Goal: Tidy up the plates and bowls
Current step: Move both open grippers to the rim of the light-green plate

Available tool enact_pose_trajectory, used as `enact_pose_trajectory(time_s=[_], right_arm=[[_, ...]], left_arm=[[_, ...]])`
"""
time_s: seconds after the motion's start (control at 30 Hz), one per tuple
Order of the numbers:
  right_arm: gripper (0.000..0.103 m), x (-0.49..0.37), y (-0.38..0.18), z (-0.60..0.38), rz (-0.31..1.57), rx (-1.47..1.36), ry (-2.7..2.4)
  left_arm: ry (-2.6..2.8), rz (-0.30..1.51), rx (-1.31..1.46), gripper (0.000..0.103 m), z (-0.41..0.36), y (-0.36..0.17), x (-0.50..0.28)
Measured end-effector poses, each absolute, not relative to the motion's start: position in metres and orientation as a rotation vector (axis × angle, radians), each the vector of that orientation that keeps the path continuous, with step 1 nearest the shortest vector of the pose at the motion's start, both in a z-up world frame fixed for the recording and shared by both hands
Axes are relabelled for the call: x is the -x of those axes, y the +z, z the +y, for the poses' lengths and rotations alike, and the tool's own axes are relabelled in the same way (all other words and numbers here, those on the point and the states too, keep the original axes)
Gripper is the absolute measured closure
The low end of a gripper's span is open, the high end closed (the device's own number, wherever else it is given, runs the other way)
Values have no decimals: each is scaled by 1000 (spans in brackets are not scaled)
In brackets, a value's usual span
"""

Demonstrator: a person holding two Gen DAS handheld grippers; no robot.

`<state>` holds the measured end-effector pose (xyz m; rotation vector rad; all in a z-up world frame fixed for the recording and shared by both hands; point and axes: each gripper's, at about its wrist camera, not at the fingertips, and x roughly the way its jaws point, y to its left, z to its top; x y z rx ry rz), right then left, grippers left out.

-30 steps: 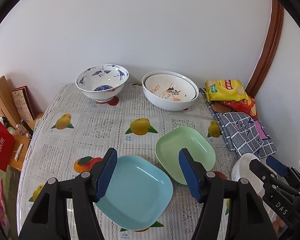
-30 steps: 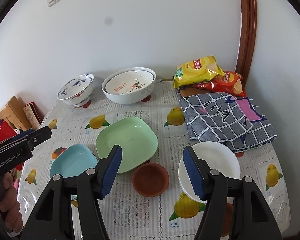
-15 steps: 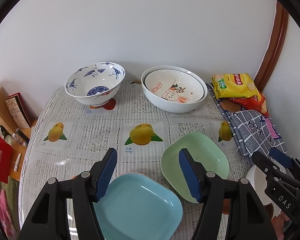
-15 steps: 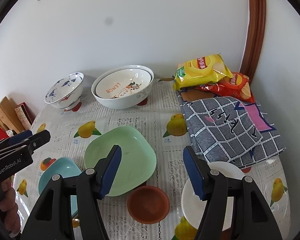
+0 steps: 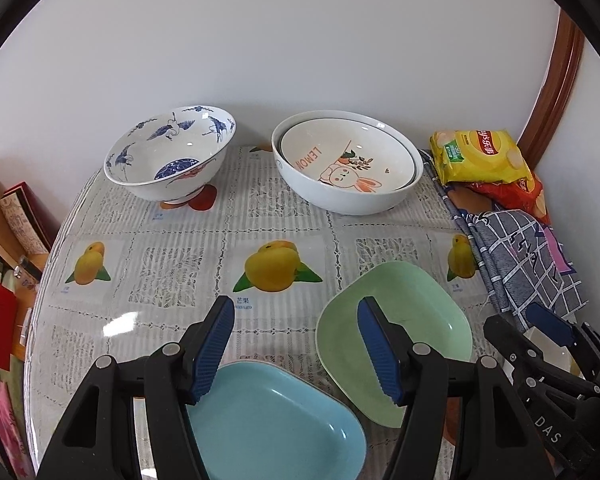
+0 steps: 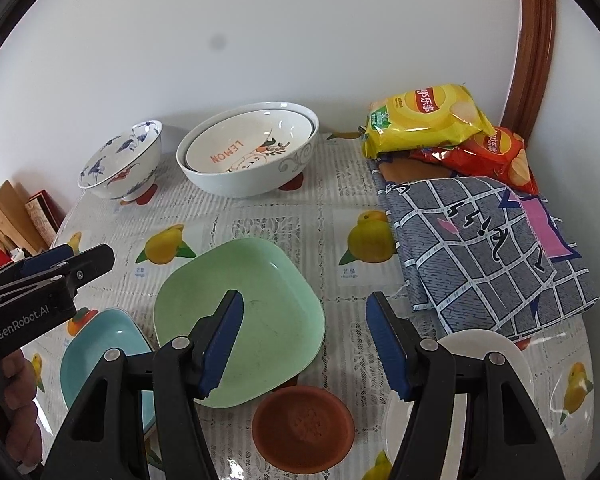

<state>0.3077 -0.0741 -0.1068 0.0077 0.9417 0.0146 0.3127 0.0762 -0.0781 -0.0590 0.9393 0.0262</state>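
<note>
White plate half hidden behind right hand-held gripper, both hand-held grippers spread, empty, blue plate cut off

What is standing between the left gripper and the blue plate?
Nothing visible. The left gripper is open and empty, and the blue plate lies just below it, uncovered. The green plate sits to its right, apart.

White plate partly behind fingers.
</note>
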Motion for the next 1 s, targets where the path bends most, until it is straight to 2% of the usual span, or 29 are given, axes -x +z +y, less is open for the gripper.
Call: enact_pose_trajectory(time_s=[0.73, 0.8, 0.9, 1.0], right_arm=[[40, -321, -131, -66, 986, 53, 25], [44, -324, -135, -65, 993, 70, 20], [55, -329, -142, -63, 1015, 83, 3], [56, -332, -147, -62, 1032, 84, 3]], left_arm=[[12, 1006, 67, 41, 71, -111, -323], [9, 1012, 70, 41, 72, -114, -325], [1, 1021, 80, 41, 73, -119, -328], [-8, 1029, 88, 41, 74, -123, -330]])
